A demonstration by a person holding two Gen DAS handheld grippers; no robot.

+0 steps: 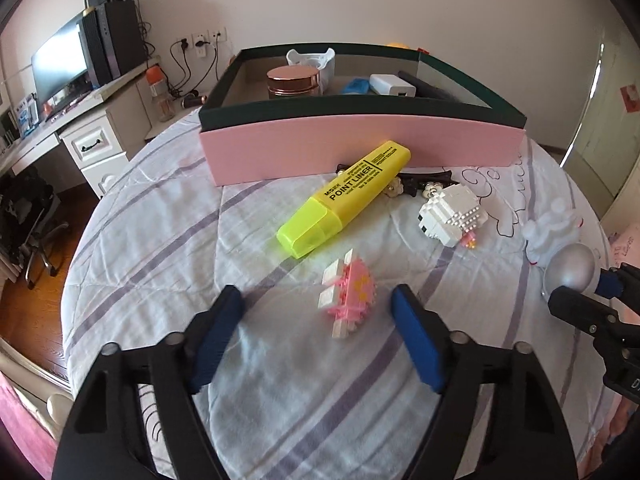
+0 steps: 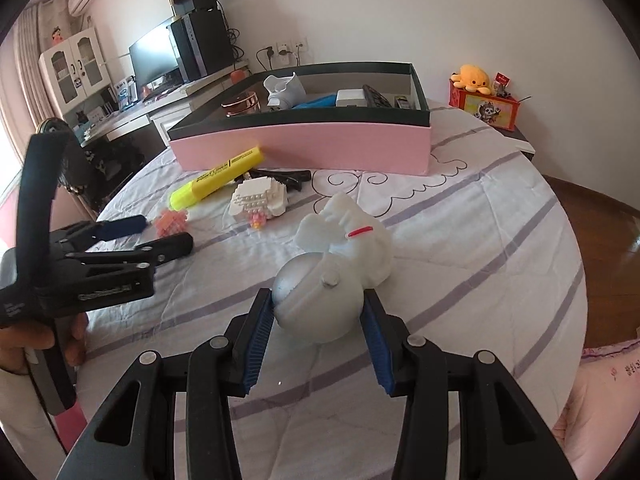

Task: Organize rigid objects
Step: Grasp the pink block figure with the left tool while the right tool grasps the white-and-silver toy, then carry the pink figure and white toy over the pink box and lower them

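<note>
Bed: a round bed (image 1: pixel 160 264) under a pale quilted cover with lilac stripes carries everything here.
Box: a long open box with pink sides and a dark green rim (image 1: pixel 360 148) stands at the far side of the bed – a copper-lidded jar, a white charger and other small items lie inside.
Left claw: the left claw (image 1: pixel 316 308) is spread, its blue pads flanking the small pink-and-white brick model (image 1: pixel 348 300) with a clear gap on each side – released, gripping nothing. In the right wrist view the left claw (image 2: pixel 160 236) shows side-on, with the model just at its tips.
Right claw: the right claw (image 2: pixel 318 312) is clenched on the silver ball base of the white figurine (image 2: pixel 344 240), both blue pads pressed against the ball; the figurine lies on the cover, well short of the box.
Highlighter: a chunky yellow highlighter pen (image 1: pixel 344 200) lies slantwise just in front of the box's pink wall.
White brick model: a white toy-brick animal (image 1: pixel 452 216) sits between the highlighter and the figurine.
Hair clip: a black hair clip (image 1: pixel 408 180) lies against the box, partly hidden by the highlighter.
</note>
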